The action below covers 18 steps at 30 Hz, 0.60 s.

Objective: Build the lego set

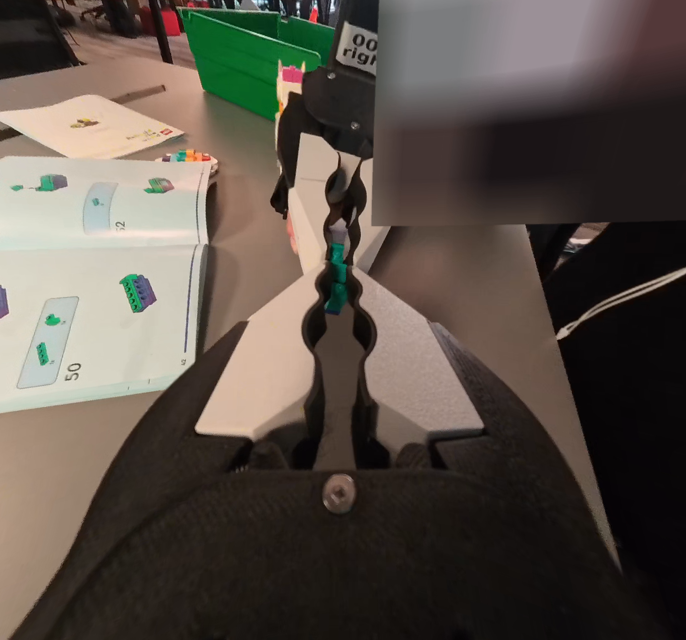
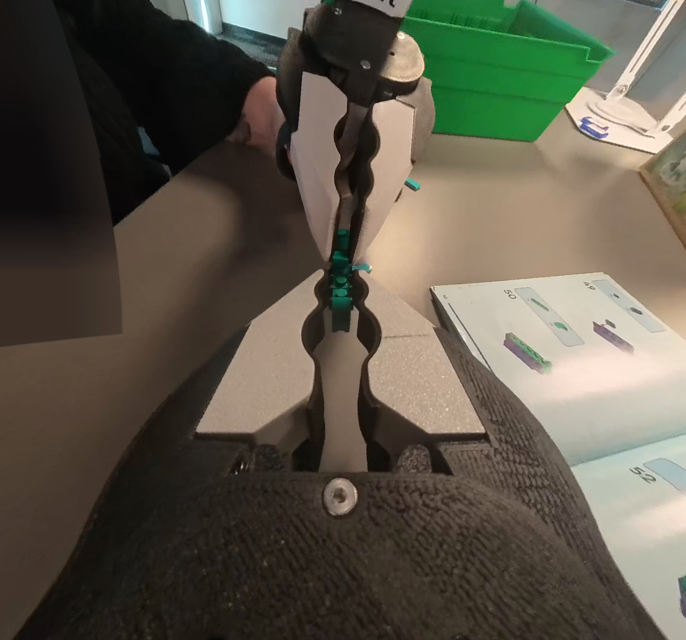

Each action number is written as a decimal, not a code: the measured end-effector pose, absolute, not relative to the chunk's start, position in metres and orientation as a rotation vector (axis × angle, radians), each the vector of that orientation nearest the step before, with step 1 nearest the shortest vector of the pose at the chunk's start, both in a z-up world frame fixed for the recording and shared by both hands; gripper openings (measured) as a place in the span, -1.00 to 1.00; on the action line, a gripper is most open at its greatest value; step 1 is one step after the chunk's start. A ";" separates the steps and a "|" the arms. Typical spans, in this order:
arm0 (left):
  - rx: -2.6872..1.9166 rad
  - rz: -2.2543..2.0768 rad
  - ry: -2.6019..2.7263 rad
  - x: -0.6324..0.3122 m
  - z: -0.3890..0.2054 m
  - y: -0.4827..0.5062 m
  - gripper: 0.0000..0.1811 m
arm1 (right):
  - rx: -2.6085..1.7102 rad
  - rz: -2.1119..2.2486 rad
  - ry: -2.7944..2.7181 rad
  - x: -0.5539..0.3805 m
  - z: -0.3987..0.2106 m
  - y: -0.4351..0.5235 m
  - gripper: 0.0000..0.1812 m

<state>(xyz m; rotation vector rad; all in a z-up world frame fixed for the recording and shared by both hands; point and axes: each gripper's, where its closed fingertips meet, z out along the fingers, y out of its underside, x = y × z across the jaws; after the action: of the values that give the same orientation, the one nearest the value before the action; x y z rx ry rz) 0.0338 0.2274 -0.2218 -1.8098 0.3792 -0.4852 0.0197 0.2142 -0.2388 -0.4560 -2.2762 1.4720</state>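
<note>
Both grippers meet tip to tip above the grey table (image 1: 241, 214). My left gripper (image 1: 337, 273) is shut on a teal lego piece (image 1: 336, 290) held between its black wavy pads. My right gripper (image 1: 339, 247) comes down from above, shut on the upper end of the teal pieces. In the right wrist view my right gripper (image 2: 341, 282) is shut on a teal studded brick (image 2: 339, 306), and the left gripper (image 2: 343, 251) grips another teal piece (image 2: 342, 240) touching it. A thin teal curved part (image 2: 362, 268) sticks out at the joint.
An open instruction booklet (image 1: 100, 269) (image 2: 557, 344) lies beside the grippers, with a second booklet (image 1: 92, 125) behind it. A green bin (image 1: 241, 58) (image 2: 501, 76) stands at the back. A colourful lego strip (image 1: 189, 156), a loose teal piece (image 2: 412, 184) and a white stand (image 2: 631, 84) are on the table. Both grippers' tips are close together, under 4 cm apart.
</note>
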 end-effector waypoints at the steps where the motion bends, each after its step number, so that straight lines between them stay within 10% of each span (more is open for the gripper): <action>1: -1.791 -0.467 0.385 0.034 -0.220 0.226 -0.93 | -0.450 1.475 -2.270 0.020 -0.238 0.213 -0.90; 18: -1.673 -0.555 0.302 0.024 -0.202 0.219 -0.93 | -0.509 1.584 -2.220 0.019 -0.227 0.217 -0.90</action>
<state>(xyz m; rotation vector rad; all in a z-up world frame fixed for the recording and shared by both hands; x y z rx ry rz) 0.0236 0.2194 -0.2020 -1.6729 0.3020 -0.5546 0.0186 0.2170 -0.2273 -0.5093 -2.2199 1.5835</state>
